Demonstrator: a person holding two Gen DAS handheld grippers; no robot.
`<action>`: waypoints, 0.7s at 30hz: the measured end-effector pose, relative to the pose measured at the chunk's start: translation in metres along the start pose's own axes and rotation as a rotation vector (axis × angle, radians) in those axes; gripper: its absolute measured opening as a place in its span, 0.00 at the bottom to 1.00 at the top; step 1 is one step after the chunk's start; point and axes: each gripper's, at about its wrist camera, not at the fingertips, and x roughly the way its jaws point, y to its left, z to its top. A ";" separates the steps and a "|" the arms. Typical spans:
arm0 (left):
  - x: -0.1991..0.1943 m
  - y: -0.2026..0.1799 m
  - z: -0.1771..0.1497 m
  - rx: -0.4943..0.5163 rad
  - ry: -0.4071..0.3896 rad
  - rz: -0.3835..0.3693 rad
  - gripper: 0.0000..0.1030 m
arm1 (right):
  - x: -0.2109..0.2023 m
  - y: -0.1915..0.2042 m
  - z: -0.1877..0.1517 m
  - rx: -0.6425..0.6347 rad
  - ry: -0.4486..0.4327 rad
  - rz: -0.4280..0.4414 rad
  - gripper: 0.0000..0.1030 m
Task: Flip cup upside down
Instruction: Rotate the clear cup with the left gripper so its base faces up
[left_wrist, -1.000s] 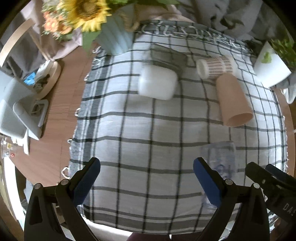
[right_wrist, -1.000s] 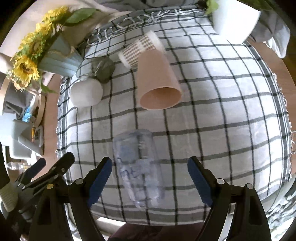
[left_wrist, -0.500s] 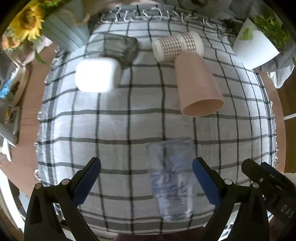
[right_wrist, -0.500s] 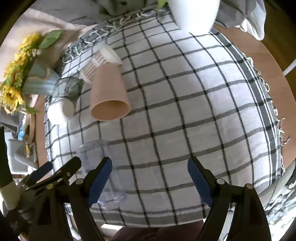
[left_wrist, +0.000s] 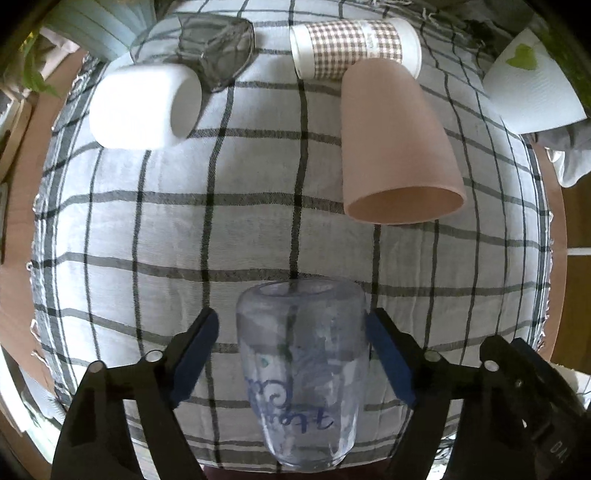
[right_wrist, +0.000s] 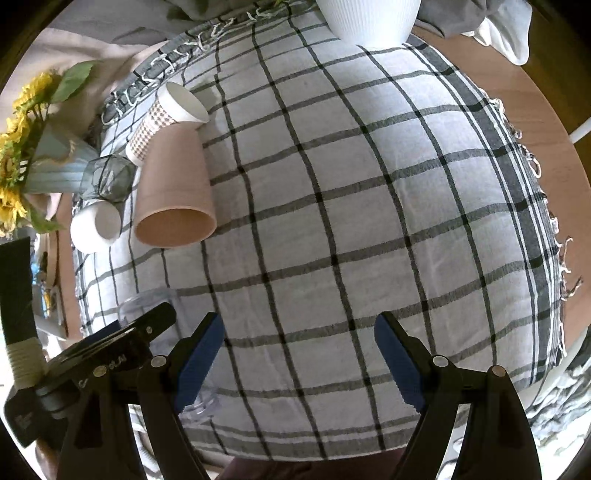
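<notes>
A clear plastic cup (left_wrist: 301, 363) with blue writing lies on its side on the checked cloth (left_wrist: 258, 229), its base pointing away from me. My left gripper (left_wrist: 291, 341) is open around it, one finger on each side; the right pad (left_wrist: 388, 363) sits at the cup's wall and the left pad (left_wrist: 194, 360) stands a little off. My right gripper (right_wrist: 299, 354) is open and empty over bare cloth to the right; there only slivers of the clear cup (right_wrist: 147, 299) show behind the left gripper's body (right_wrist: 110, 354).
A pink cup (left_wrist: 391, 147), a white cup (left_wrist: 142, 105), a checked paper cup (left_wrist: 354, 48) and a grey glass (left_wrist: 218, 48) lie on their sides at the far end. A white plant pot (left_wrist: 528, 96) stands far right, a sunflower vase (right_wrist: 40, 162) far left.
My left gripper moved right and down until its fingers straddle the clear cup. My right gripper swung right, away from the cup, which now sits at its left edge.
</notes>
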 end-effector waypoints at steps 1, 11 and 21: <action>0.001 0.000 0.001 -0.004 0.024 -0.008 0.75 | 0.001 -0.001 0.001 0.000 0.003 0.002 0.81; -0.006 -0.003 0.006 0.011 -0.016 -0.018 0.69 | 0.006 0.001 0.003 -0.019 0.015 -0.001 0.81; -0.049 0.001 0.007 0.048 -0.209 0.001 0.69 | -0.010 0.010 0.004 -0.026 -0.033 0.016 0.81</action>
